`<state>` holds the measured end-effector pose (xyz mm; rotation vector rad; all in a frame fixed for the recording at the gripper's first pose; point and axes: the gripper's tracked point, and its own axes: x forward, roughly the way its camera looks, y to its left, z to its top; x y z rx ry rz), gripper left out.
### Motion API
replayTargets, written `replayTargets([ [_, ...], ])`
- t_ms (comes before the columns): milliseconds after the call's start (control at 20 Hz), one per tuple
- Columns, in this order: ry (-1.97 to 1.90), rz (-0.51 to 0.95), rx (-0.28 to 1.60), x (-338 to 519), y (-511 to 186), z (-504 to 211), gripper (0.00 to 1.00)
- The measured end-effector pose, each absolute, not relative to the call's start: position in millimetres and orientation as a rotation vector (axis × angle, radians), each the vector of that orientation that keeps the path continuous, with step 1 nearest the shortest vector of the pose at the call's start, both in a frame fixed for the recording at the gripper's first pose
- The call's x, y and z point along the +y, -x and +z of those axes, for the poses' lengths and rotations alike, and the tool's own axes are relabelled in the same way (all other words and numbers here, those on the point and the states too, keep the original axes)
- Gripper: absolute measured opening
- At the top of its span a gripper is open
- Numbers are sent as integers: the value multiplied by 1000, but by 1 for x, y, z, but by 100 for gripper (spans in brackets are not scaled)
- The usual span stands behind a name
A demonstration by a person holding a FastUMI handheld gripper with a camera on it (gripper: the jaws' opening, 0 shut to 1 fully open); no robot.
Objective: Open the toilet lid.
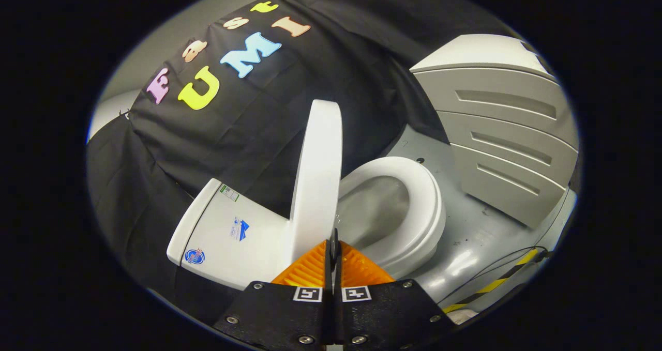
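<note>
Lid already standing upright beside the tank, seat exposed. Gripper fingers pressed together just below lid's edge; best easing it gently back against the tank.

The toilet lid is white. The toilet seat is white too, and the bowl inside looks grey. The tank is white with small blue stickers. The floor is grey. A yellow and black striped tape lies on it. The cabinet is light grey.
</note>
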<state>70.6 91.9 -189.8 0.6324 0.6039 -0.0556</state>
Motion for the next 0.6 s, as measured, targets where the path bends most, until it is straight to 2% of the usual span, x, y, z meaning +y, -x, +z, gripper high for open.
replayTargets([
  [600,-426,-30,533,118,-74,-161,0],
])
